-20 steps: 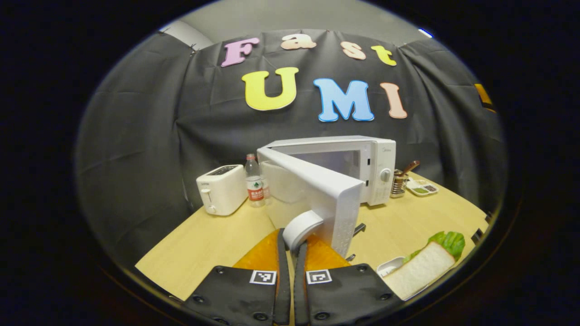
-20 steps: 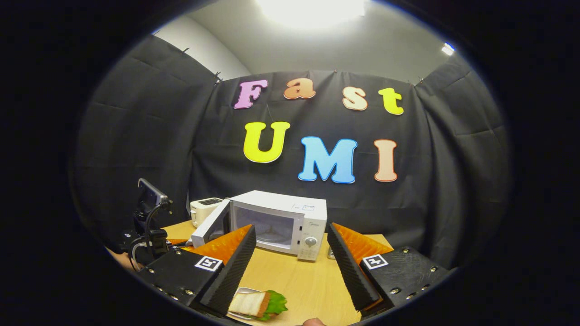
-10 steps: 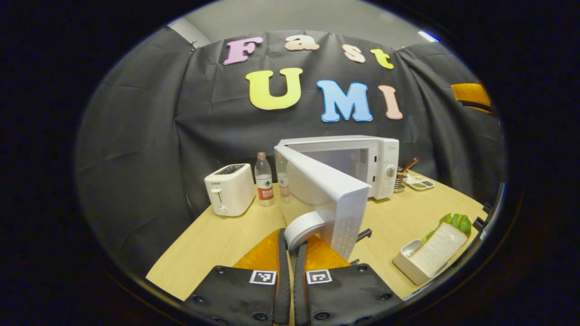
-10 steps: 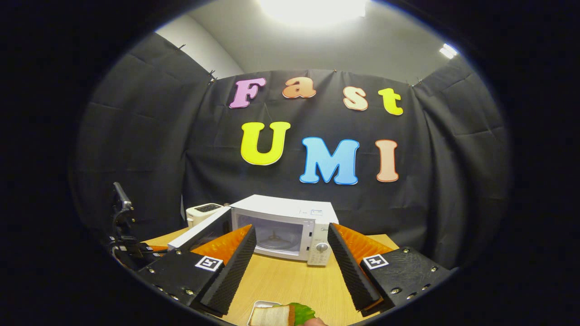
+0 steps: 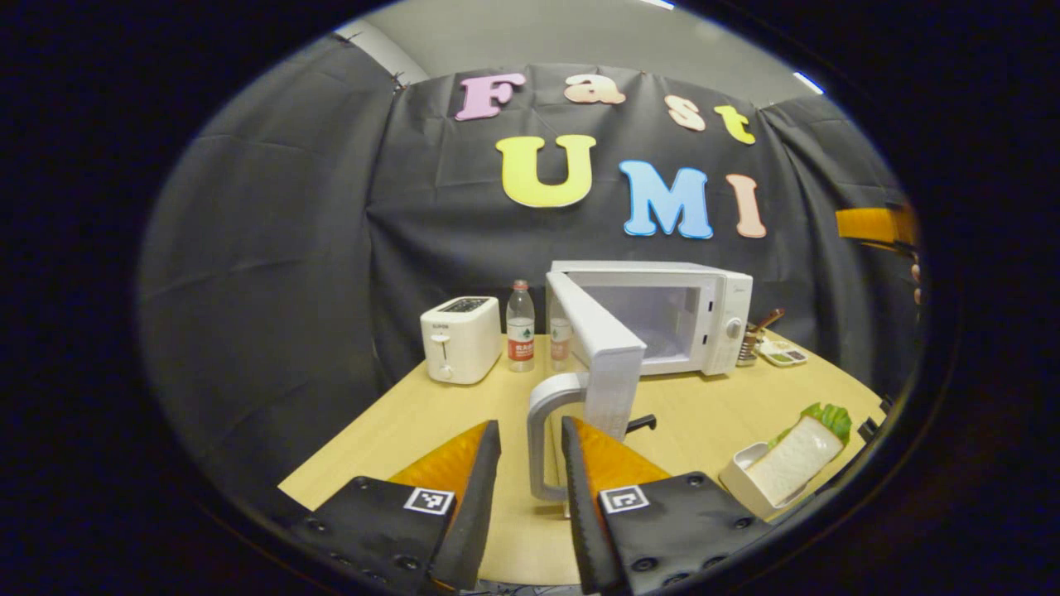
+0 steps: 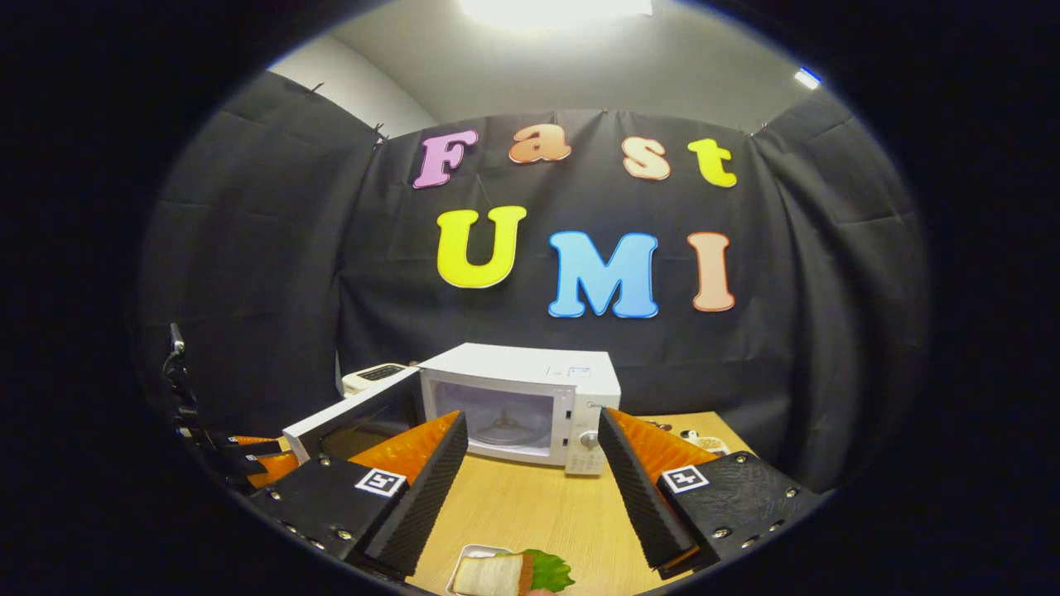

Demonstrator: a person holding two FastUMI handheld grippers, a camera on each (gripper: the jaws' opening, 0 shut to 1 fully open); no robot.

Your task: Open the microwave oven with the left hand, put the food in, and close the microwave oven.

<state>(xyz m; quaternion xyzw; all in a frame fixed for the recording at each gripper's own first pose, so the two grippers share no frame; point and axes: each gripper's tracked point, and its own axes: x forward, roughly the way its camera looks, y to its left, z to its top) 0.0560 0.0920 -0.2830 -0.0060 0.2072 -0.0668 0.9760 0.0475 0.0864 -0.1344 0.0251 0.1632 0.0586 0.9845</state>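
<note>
The microwave oven (image 5: pixel 662 319), white and boxy, is seen at frame centre on the counter (image 5: pixel 431 414), door (image 5: pixel 600 348) swung wide. The left claw (image 5: pixel 530 463) is released around the handle (image 5: pixel 542 439); the right claw (image 6: pixel 530 463) is spread above the sandwich (image 6: pixel 505 573).

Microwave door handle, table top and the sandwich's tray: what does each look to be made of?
Door handle: smooth pale grey plastic, judging by its moulded curved loop and soft sheen. Table: light wood or wood-look laminate, matte, with faint grain; which one cannot be told. Tray under the sandwich: white, thin-walled, probably plastic, possibly ceramic.
</note>
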